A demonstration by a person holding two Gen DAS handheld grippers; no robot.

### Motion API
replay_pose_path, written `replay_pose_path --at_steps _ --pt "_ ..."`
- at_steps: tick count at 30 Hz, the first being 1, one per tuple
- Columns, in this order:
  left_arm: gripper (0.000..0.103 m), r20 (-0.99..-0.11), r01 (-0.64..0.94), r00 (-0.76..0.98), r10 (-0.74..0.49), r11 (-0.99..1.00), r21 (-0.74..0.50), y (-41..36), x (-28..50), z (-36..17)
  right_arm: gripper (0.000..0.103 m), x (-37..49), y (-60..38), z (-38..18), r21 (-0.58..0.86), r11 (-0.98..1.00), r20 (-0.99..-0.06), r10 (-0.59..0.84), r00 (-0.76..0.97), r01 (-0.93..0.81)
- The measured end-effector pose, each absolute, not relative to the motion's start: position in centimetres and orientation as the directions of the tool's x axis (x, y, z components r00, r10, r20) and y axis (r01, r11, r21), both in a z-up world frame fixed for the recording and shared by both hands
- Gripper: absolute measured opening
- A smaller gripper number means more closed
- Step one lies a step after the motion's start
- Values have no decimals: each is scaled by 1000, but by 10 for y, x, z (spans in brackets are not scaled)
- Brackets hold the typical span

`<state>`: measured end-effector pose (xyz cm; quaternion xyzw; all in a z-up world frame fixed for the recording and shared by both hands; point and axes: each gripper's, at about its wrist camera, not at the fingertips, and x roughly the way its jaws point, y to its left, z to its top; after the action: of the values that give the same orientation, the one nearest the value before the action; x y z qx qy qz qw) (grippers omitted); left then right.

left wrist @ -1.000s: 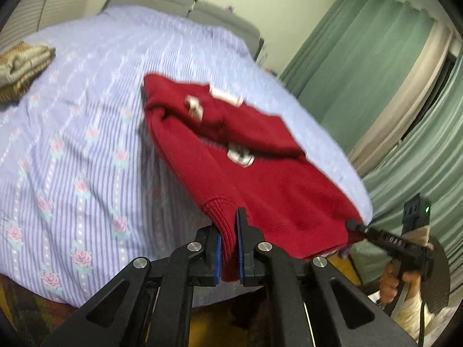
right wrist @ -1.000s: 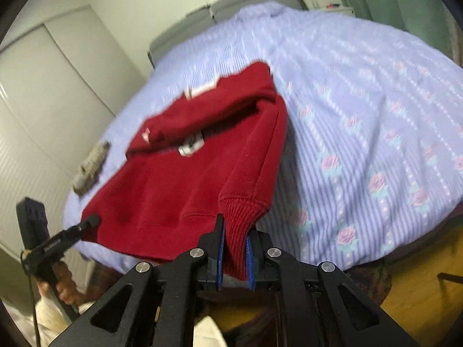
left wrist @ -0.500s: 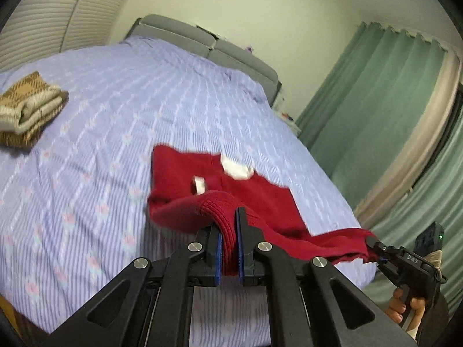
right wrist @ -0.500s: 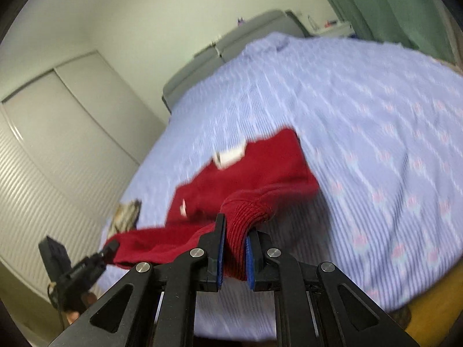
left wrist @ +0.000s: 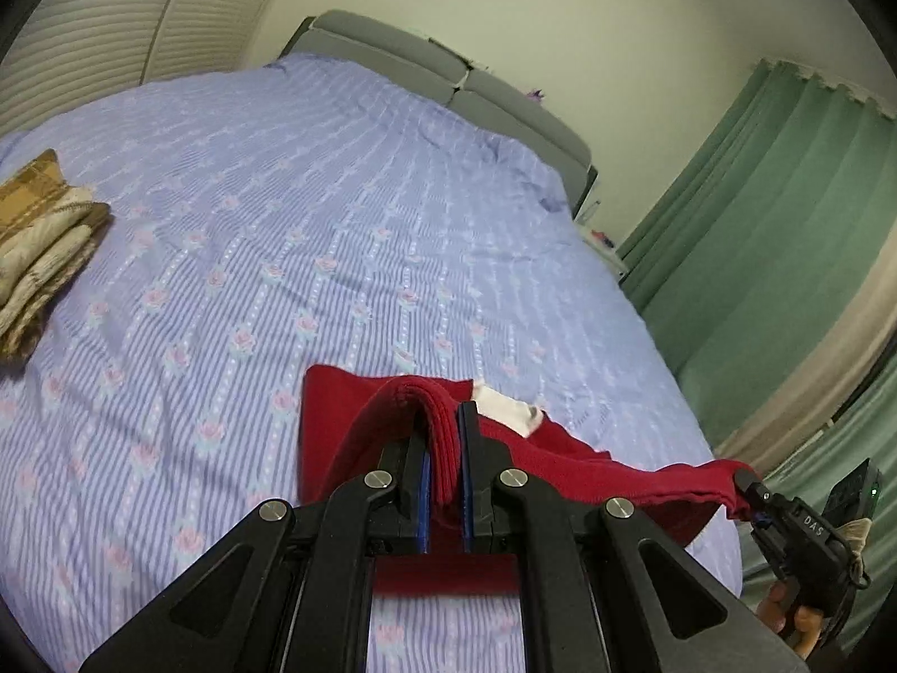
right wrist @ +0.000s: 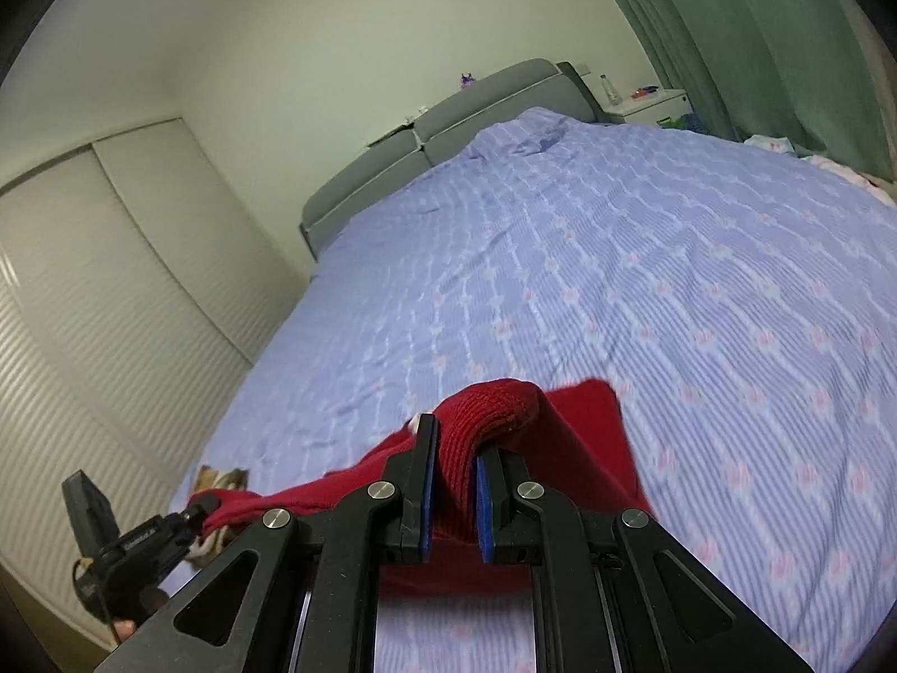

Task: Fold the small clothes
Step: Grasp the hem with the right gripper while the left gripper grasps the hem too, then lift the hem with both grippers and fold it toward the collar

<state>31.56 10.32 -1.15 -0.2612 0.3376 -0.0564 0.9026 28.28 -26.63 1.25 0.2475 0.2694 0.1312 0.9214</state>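
- The red knitted sweater (left wrist: pixel 347 426) hangs stretched between the two grippers over the near part of the bed, its ribbed hem looping up over the fingers in both wrist views.
- Much of it is hidden: the black arms of each gripper cover the lower cloth, and how far it droops onto the bed I cannot tell.
- A white patch (left wrist: pixel 507 406) peeks out beside the left fingers; whether it is a label or a collar lining is hard to make out.
- The knit looks thick, with a clear rib at the gripped edge (right wrist: pixel 493 404); the rest of the garment (right wrist: pixel 588 437) blurs in the right wrist view.
- The left gripper (left wrist: pixel 443 476) is clamped tight on a fold of the hem, blue pads (left wrist: pixel 424 496) pressing the cloth from both sides.
- The right gripper (right wrist: pixel 454 496) pinches the other end of the hem just as firmly, with only cloth filling the narrow gap.
- From the left view the right gripper (left wrist: pixel 748 485) shows at the far right, holding a red corner, the hand below it cut off by the frame.
- Underneath spreads the lilac striped bedspread with pink roses (left wrist: pixel 336 213), running up to a grey padded headboard (left wrist: pixel 426 64).
- A folded tan-and-cream checked garment (left wrist: pixel 39 241) sits well apart at the left edge, partly cropped.
- Green curtains (left wrist: pixel 785 213) hang to the right.
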Motion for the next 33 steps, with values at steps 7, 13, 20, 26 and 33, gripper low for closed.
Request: replay_pose_path --at_steps 7,13,20,26,33 --pt "10 -661 -126 707 -253 874 -470 96 370 -42 12 352 -273 -13 576 818 -509 358 783 0" --pt "10 -699 -167 670 -250 867 -470 96 391 -77 13 386 -276 -54 580 811 -582 352 734 71" --pt "11 -733 -210 638 -235 863 -459 99 410 -99 12 415 -270 -75 560 822 -617 335 712 98" --pt "14 -750 -231 608 -260 846 -481 106 418 -121 12 429 -270 -98 554 821 -655 329 680 137" --pt "27 -742 -184 588 -322 840 -510 107 424 -112 18 438 -266 -98 531 840 -671 338 659 110"
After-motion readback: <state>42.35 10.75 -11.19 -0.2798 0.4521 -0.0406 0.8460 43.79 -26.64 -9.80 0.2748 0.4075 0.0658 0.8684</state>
